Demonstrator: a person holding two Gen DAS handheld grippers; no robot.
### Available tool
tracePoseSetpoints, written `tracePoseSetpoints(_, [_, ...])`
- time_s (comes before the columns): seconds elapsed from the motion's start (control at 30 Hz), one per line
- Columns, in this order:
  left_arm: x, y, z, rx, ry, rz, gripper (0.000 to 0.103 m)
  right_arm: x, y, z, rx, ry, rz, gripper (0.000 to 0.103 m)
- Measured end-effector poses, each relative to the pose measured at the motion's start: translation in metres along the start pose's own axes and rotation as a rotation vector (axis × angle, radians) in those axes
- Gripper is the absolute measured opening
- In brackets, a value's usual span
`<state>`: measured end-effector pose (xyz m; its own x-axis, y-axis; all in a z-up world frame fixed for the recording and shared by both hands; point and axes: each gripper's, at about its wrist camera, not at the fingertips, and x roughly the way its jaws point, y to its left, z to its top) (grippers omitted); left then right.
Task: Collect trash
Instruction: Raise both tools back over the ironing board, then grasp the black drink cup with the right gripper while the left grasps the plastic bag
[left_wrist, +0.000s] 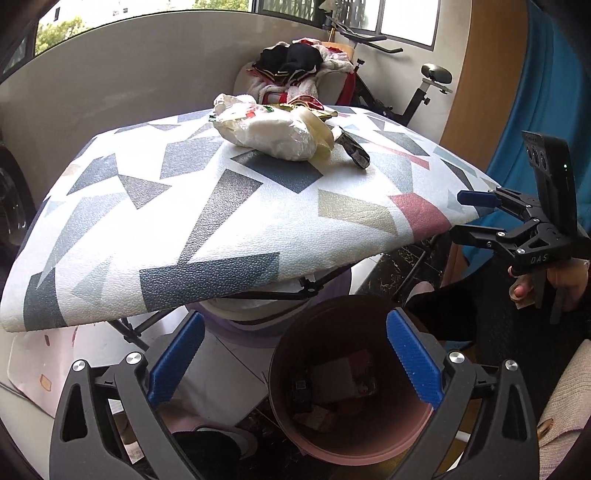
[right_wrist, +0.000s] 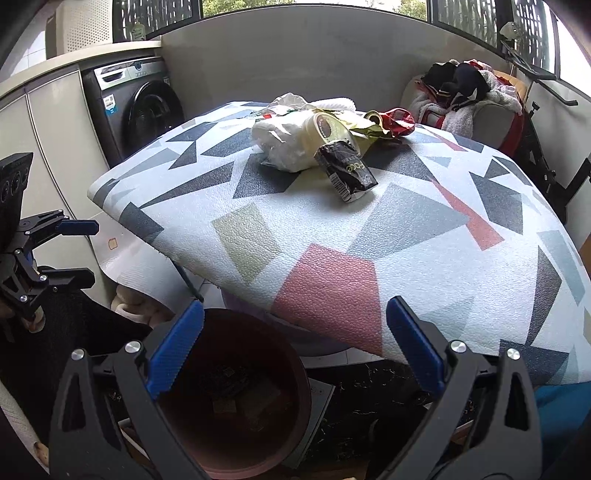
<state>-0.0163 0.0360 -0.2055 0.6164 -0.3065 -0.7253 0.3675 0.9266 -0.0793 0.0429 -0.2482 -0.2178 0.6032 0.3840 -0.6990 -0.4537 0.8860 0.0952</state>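
A pile of trash sits at the far side of the patterned table (left_wrist: 207, 221) (right_wrist: 369, 236): a crumpled white plastic bag (left_wrist: 266, 136) (right_wrist: 284, 144), a cream paper cup (right_wrist: 328, 129), a black wrapper (left_wrist: 354, 147) (right_wrist: 347, 171) and a red wrapper (right_wrist: 399, 122). A brown bin (left_wrist: 351, 380) (right_wrist: 240, 391) with some trash inside stands on the floor below the table's near edge. My left gripper (left_wrist: 295, 362) (right_wrist: 88, 251) is open and empty above the bin. My right gripper (right_wrist: 295, 354) (left_wrist: 461, 218) is open and empty, beside the table's edge.
A washing machine (right_wrist: 140, 107) stands at the back left. A chair heaped with clothes (left_wrist: 303, 70) (right_wrist: 465, 92) and an exercise bike (left_wrist: 413, 96) stand behind the table. A blue curtain (left_wrist: 517, 122) hangs at the right. Table legs (left_wrist: 258, 295) cross under the top.
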Motion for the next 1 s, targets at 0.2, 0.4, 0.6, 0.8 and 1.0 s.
tracePoseSetpoints(0.2, [-0.005,0.005,0.008,0.010,-0.028,0.015,0.097,0.000,-0.012,0.011,0.034,-0.053,0.078,0.097])
tracePoseSetpoints(0.4, [-0.001,0.018,0.019,0.025,-0.035,0.047,0.097,0.017,-0.019,0.023,-0.009,0.004,0.076,0.097])
tracePoseSetpoints(0.6, [0.004,0.039,0.041,0.007,-0.063,0.096,0.097,0.030,-0.030,0.042,-0.037,0.012,0.002,0.097])
tracePoseSetpoints(0.8, [0.013,0.057,0.068,-0.029,-0.086,0.121,0.097,0.054,-0.044,0.073,-0.083,0.036,-0.033,0.097])
tracePoseSetpoints(1.0, [0.026,0.070,0.089,-0.065,-0.062,0.127,0.097,0.086,-0.052,0.111,-0.141,0.060,-0.009,0.097])
